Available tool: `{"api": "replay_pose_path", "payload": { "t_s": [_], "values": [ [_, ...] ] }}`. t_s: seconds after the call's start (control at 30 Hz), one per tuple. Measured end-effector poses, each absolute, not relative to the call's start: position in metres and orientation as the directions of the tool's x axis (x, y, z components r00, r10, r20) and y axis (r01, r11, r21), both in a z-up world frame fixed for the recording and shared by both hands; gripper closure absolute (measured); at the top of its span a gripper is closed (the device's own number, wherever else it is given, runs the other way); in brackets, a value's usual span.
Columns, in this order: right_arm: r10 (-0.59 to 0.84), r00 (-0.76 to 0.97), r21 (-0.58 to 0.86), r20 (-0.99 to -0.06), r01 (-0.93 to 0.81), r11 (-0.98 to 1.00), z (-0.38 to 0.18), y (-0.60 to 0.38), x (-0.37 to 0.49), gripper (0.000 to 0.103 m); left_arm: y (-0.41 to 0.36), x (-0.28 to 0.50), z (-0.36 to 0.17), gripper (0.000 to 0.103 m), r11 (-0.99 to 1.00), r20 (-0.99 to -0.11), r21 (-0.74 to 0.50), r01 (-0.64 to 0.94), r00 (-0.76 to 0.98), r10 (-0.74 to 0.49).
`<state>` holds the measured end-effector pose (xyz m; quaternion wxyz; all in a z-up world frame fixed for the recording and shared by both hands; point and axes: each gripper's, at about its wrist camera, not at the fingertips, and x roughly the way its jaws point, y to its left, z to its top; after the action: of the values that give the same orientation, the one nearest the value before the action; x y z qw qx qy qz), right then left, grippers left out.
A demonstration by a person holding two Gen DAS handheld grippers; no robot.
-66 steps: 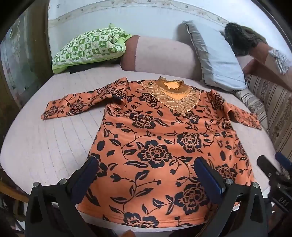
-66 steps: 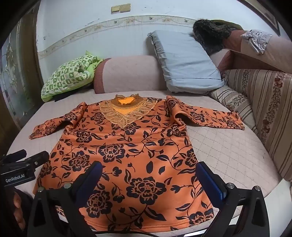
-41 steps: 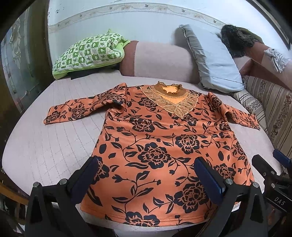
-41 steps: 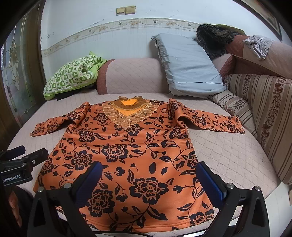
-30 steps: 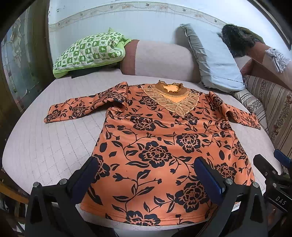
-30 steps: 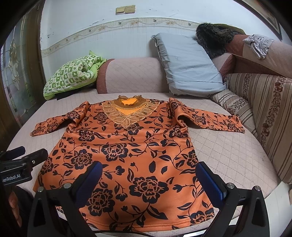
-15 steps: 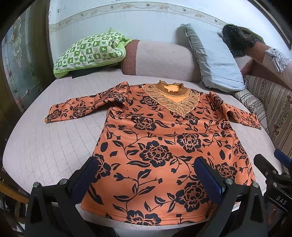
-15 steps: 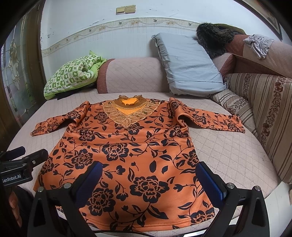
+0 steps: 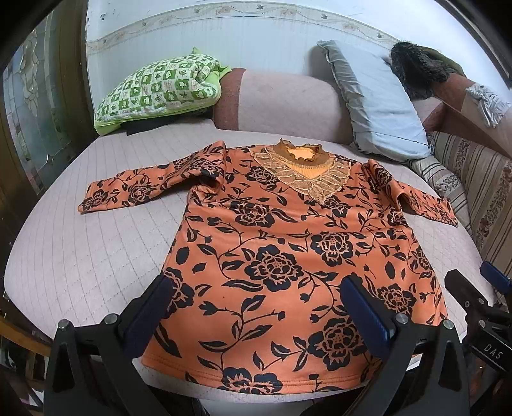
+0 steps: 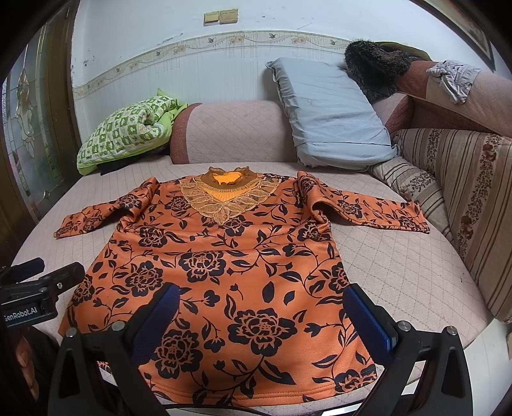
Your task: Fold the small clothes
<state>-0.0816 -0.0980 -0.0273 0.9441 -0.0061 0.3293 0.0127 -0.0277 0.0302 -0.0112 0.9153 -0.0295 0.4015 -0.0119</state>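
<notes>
"GenRobot.AI" on left claw (image 10: 38,272), "DAS" on right claw (image 9: 480,284) — both spread wide

A white wall (image 10: 153,35) was seen at the back, crossed by a floral border strip (image 10: 224,41) and fitted with a pair of yellowed switches (image 10: 220,16). A door with leaded glass (image 10: 28,121) was placed on the left. A pink quilted bed (image 10: 400,275) was bounded by a padded bolster (image 10: 230,131), against which a pale blue pillow (image 10: 329,115) was leaned. A green checked quilt (image 10: 128,131) was folded in the corner, and a striped cushion (image 10: 480,198) was set along the right.
</notes>
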Motion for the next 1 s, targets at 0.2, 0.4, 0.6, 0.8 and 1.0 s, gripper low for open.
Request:
{"api": "replay_pose_path", "payload": {
  "t_s": [0.2,0.4,0.6,0.8,1.0],
  "values": [
    [0.021,0.781,-0.004,-0.624,-0.03,1.0,-0.03,-0.096,-0.081,0.0,0.029,-0.027,-0.012,0.0,0.998,-0.737,-0.06,0.002,0.674,-0.045],
    [0.012,0.779,-0.014,-0.627,-0.026,1.0,-0.03,-0.095,-0.08,0.0,0.03,-0.027,-0.014,0.0,0.998,-0.739,-0.062,-0.003,0.673,-0.044],
    [0.012,0.78,-0.012,-0.625,-0.025,1.0,-0.028,-0.097,-0.08,0.0,0.03,-0.027,-0.013,0.0,0.998,-0.737,-0.059,-0.004,0.675,-0.041],
    [0.01,0.782,-0.01,-0.623,-0.021,1.0,-0.028,-0.098,-0.081,0.0,0.032,-0.027,-0.014,0.0,0.998,-0.739,-0.066,-0.009,0.673,-0.043],
    [0.174,0.697,0.185,-0.696,-0.06,0.981,-0.038,-0.142,-0.069,0.0,0.093,-0.026,-0.041,0.0,0.976,-0.809,-0.168,-0.142,0.585,-0.054]
  ]
}}
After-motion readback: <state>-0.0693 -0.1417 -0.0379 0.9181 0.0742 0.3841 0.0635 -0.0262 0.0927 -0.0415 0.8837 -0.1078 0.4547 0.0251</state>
